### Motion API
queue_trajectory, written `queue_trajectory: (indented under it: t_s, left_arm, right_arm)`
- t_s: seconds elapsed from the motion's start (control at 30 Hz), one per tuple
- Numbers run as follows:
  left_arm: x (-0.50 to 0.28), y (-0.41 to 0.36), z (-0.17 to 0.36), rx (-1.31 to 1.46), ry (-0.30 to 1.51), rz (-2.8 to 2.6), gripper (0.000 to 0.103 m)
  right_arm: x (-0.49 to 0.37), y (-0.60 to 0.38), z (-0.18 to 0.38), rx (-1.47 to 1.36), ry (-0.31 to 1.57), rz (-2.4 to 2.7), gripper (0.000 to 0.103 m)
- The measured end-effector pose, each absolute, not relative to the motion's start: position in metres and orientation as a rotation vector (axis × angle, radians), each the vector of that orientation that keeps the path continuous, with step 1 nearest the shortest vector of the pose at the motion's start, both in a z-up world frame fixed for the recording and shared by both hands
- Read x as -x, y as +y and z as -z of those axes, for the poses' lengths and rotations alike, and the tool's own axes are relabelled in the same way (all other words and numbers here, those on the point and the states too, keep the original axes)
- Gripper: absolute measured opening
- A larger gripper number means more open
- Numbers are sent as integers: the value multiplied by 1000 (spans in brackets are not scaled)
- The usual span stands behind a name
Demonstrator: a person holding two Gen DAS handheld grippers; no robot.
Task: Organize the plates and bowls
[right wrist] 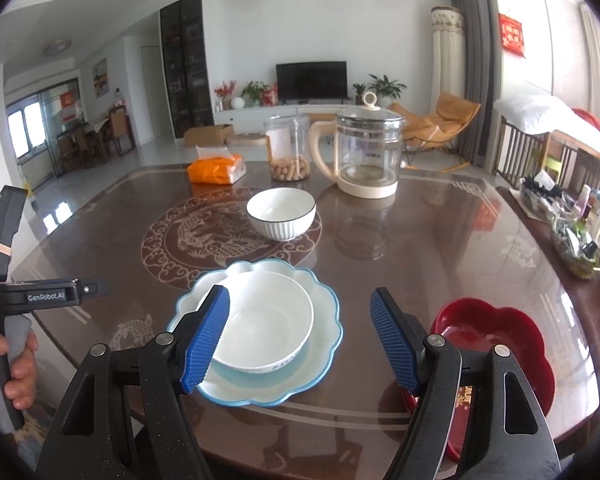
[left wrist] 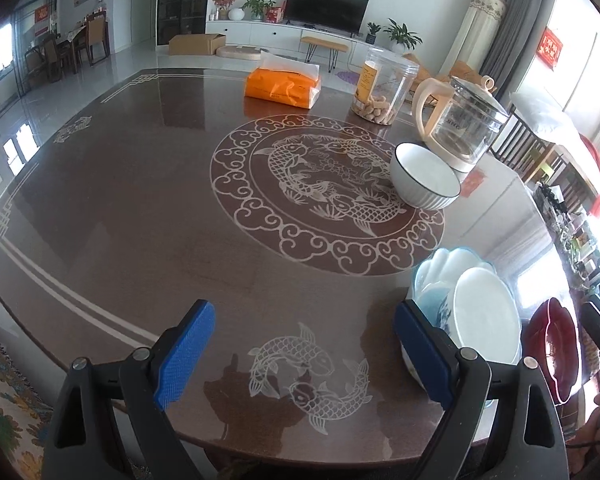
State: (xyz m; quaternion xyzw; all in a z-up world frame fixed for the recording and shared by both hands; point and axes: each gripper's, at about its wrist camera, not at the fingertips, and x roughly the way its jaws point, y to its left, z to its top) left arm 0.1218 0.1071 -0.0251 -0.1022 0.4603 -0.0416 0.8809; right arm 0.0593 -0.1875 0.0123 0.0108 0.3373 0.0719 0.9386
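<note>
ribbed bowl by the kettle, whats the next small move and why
Probably reach the right hand-held gripper, open and empty, toward the ribbed bowl: it sits alone, while a white bowl already rests on the blue-rimmed plate, so stacking looks sensible.

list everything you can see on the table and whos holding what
table: 1, dark brown with pale fish patterns
scalloped plate: 1, white with blue rim, near edge
plain bowl: 1, white, sitting on the scalloped plate
ribbed bowl: 1, white with dark rim, centre
red dish: 1, red, flower-shaped, right of the plate
kettle: 1, glass and cream, far side
jar: 1, clear, snacks inside
tissue pack: 1, orange
left gripper: blue jaws open, empty
right gripper: blue jaws open, empty
hand: 1, gripping the left gripper's handle
</note>
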Motion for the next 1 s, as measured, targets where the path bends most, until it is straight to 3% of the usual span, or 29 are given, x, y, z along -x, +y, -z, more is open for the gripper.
queue_trajectory:
  t_s: [0.33, 0.57, 0.73, 0.8, 0.93, 1.0]
  left_arm:
    - [-243, 56, 16, 190, 1070, 209, 91]
    - [-312, 11, 37, 168, 1135, 216, 89]
    - [-341, -7, 57, 155, 1171, 190, 81]
    - [-347, -13, 64, 136, 1178, 181, 78]
    - [-356, -21, 76, 135, 1202, 185, 61]
    - [-358, -22, 80, 136, 1210, 181, 51]
  right_arm:
    - [-222, -245, -5, -309, 1081, -245, 76]
    - [-294, -231, 23, -255, 1155, -252, 76]
    - [-330, -217, 44, -233, 1190, -260, 75]
    - [-342, -212, 50, -231, 1192, -265, 66]
    - [-360, -205, 65, -240, 1223, -269, 50]
    - [-365, -201, 71, -223, 1238, -277, 37]
